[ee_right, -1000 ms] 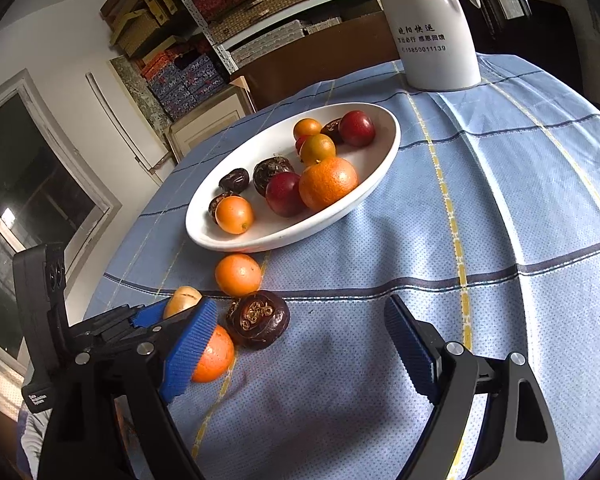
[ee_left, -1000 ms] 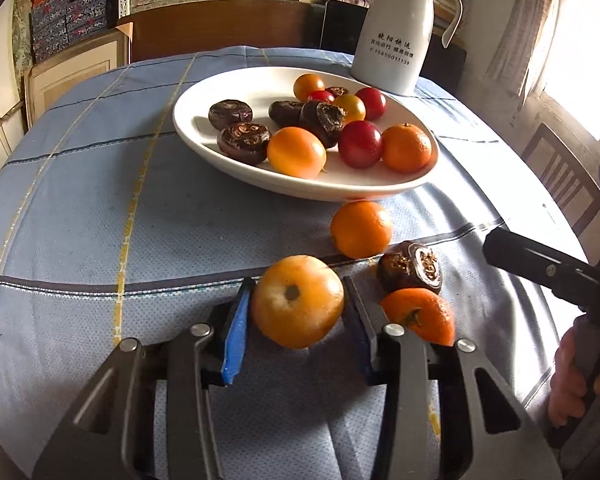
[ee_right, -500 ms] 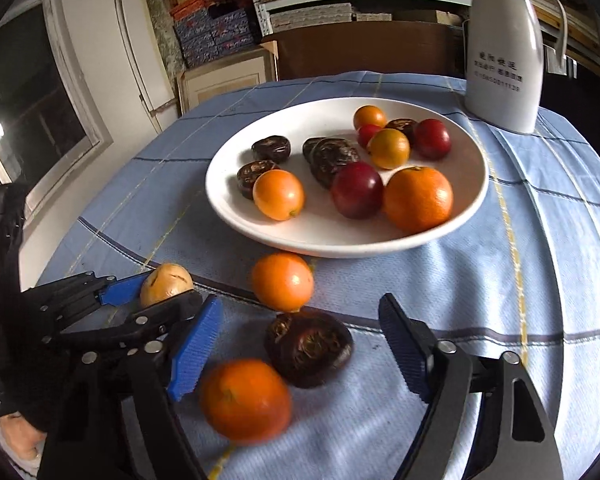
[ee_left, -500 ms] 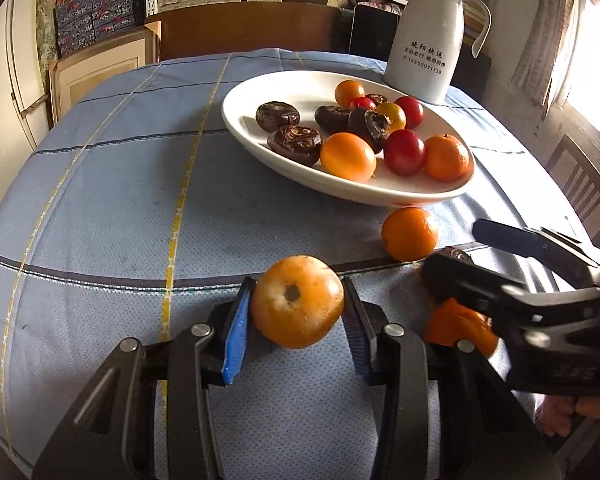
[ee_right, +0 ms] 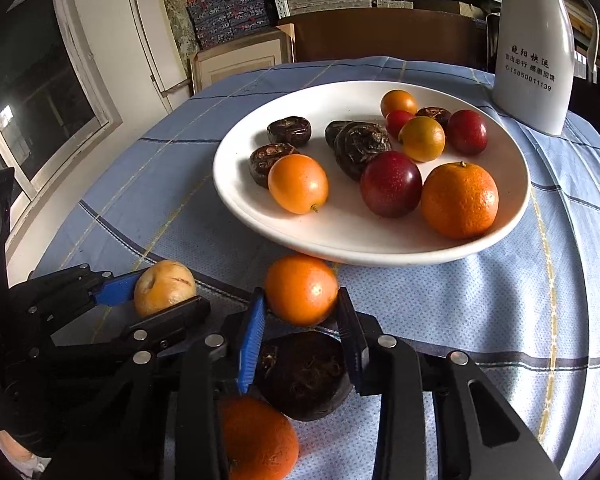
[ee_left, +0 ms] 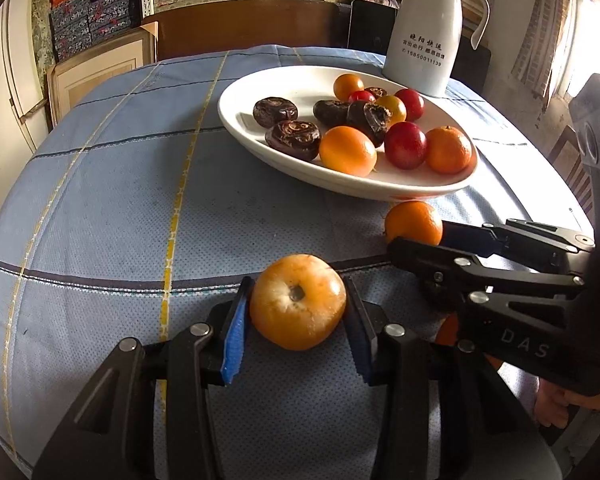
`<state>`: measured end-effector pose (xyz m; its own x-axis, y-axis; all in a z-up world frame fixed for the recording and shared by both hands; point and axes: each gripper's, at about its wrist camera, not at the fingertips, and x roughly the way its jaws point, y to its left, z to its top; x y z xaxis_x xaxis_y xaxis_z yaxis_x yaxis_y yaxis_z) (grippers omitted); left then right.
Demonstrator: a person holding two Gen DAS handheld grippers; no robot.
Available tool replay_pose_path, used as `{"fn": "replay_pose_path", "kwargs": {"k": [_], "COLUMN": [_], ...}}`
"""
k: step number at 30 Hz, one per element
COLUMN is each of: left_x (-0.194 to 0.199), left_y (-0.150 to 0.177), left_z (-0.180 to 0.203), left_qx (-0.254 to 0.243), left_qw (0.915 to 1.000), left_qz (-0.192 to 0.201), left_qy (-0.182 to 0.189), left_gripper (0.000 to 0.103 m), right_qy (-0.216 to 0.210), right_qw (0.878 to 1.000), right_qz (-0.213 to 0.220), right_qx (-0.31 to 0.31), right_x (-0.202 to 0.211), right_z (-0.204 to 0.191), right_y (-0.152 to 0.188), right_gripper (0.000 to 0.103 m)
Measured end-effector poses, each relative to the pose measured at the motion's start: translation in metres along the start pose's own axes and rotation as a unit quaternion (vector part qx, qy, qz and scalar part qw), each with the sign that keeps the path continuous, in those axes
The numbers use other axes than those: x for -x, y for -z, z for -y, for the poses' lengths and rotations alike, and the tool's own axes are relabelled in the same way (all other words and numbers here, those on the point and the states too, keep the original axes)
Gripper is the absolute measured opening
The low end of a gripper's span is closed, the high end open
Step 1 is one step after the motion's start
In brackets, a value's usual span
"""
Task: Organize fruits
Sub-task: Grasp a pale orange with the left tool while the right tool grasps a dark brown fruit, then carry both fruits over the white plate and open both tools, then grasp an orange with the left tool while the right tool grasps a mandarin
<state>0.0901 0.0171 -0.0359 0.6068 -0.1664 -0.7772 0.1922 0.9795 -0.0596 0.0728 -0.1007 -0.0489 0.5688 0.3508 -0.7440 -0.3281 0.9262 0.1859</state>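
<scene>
My left gripper [ee_left: 297,284] is shut on a yellow-orange fruit [ee_left: 298,302] just above the blue tablecloth. The same fruit [ee_right: 164,286] shows at the left of the right wrist view. My right gripper [ee_right: 300,296] is closing its jaws, and a dark brown fruit [ee_right: 304,376] sits between the blue pads [ee_right: 250,344], which touch its sides. A tangerine [ee_right: 301,290] lies right at the fingertips, near the white plate [ee_right: 340,96]. Another tangerine [ee_right: 256,436] lies under the gripper body. From the left wrist view the right gripper [ee_left: 418,238] hides the dark fruit.
The plate [ee_left: 292,84] holds several dark, red and orange fruits. A white carafe [ee_left: 424,24] stands behind it. A hand [ee_left: 556,404] grips the right tool at the table's right edge. Shelves and a cabinet stand beyond the table, and bare cloth spreads to the left.
My right gripper swung in over the dark fruit and its jaws narrowed from wide apart to its sides. The left gripper kept its hold on the yellow-orange fruit.
</scene>
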Motion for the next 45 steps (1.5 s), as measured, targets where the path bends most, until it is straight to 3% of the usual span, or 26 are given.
{"fn": "replay_pose_path", "kwargs": {"k": [8,15,22,26,32,38,42,43,44,45], "left_x": [0.006,0.024,0.049,0.060,0.053,0.027,0.018,0.017,0.018,0.020], "left_y": [0.000,-0.001,-0.010,-0.028,-0.070,-0.097,-0.095,-0.091,-0.086,-0.080], "left_z": [0.004,0.007,0.007,0.013,0.033,0.052,0.054,0.053,0.051,0.048], "left_qx": [-0.009,-0.019,-0.017,-0.027,-0.058,-0.078,-0.084,-0.085,-0.084,-0.082], "left_qw": [0.9998,0.9974,0.9895,0.9833,0.9781,0.9781,0.9798,0.9806,0.9820,0.9830], "left_qz": [0.013,0.059,0.126,0.155,0.172,0.167,0.158,0.152,0.144,0.138], "left_qy": [-0.010,-0.036,-0.070,-0.091,-0.102,-0.097,-0.088,-0.090,-0.089,-0.088], "left_gripper": [0.042,0.042,0.040,0.040,0.040,0.040,0.040,0.042,0.050,0.065], "right_qy": [-0.005,-0.021,-0.041,-0.044,-0.013,0.005,-0.003,-0.005,-0.006,-0.007], "right_qw": [1.000,0.999,0.994,0.991,0.990,0.988,0.987,0.988,0.988,0.989], "right_qz": [0.018,0.043,0.082,0.096,0.118,0.126,0.130,0.128,0.125,0.123], "right_qx": [-0.011,-0.023,-0.058,-0.080,-0.075,-0.087,-0.093,-0.091,-0.089,-0.085], "right_x": [0.011,0.032,0.059,0.068,0.075,0.063,0.057,0.056,0.054,0.053], "right_z": [0.004,0.010,0.028,0.044,0.065,0.087,0.094,0.094,0.094,0.093], "right_y": [0.004,0.014,0.021,0.008,-0.025,-0.055,-0.060,-0.059,-0.058,-0.056], "right_gripper": [0.036,0.036,0.036,0.036,0.036,0.036,0.036,0.036,0.036,0.036]}}
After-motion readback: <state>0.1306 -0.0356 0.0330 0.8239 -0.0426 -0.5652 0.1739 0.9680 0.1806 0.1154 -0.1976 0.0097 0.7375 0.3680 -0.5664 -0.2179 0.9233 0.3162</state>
